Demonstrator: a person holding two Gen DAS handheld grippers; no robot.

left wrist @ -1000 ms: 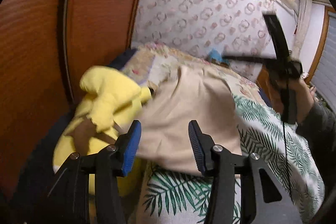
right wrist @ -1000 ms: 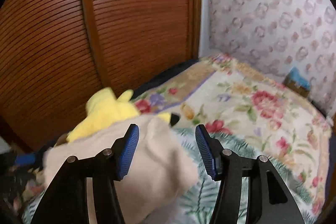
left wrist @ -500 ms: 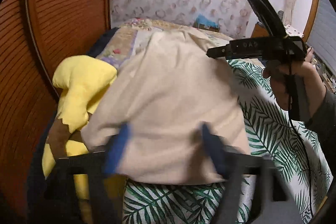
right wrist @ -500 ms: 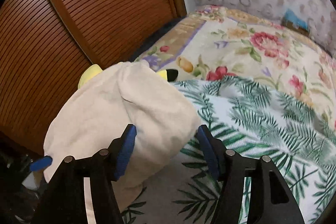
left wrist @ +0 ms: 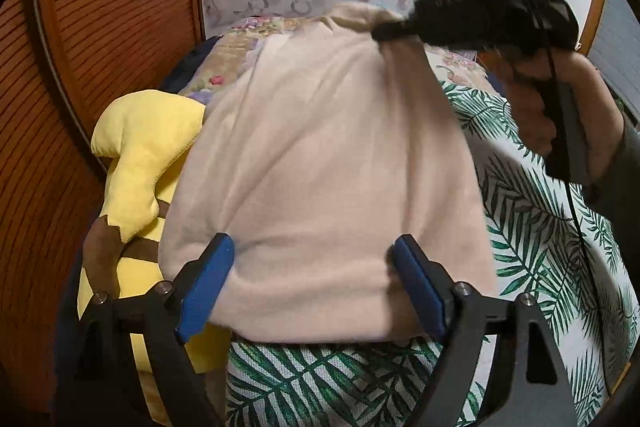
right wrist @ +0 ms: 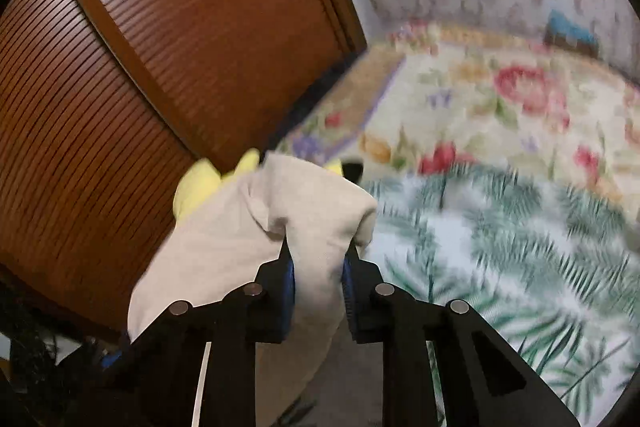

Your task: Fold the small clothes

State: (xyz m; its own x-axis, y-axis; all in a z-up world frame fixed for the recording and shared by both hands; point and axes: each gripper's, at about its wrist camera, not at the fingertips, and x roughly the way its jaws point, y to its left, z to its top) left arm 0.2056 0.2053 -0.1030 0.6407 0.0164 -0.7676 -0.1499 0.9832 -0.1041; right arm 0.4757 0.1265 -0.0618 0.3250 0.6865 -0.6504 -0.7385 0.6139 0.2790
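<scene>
Beige fleece garment [left wrist: 328, 155] is lying on the bed [left wrist: 540, 267], partly over a yellow plush toy [left wrist: 140, 147]. Right claw [right wrist: 318, 279], having just been closing, is pinching its far corner; left claw [left wrist: 312, 283] is standing wide astride the near hem. Thick fleece risks slipping from that narrow pinch.

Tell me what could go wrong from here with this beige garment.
The right gripper has just closed on a bunched corner of the beige garment; it may hold extra layers. The left gripper is open around the near hem, so pulling now could skew the cloth. The yellow plush toy may snag.
</scene>
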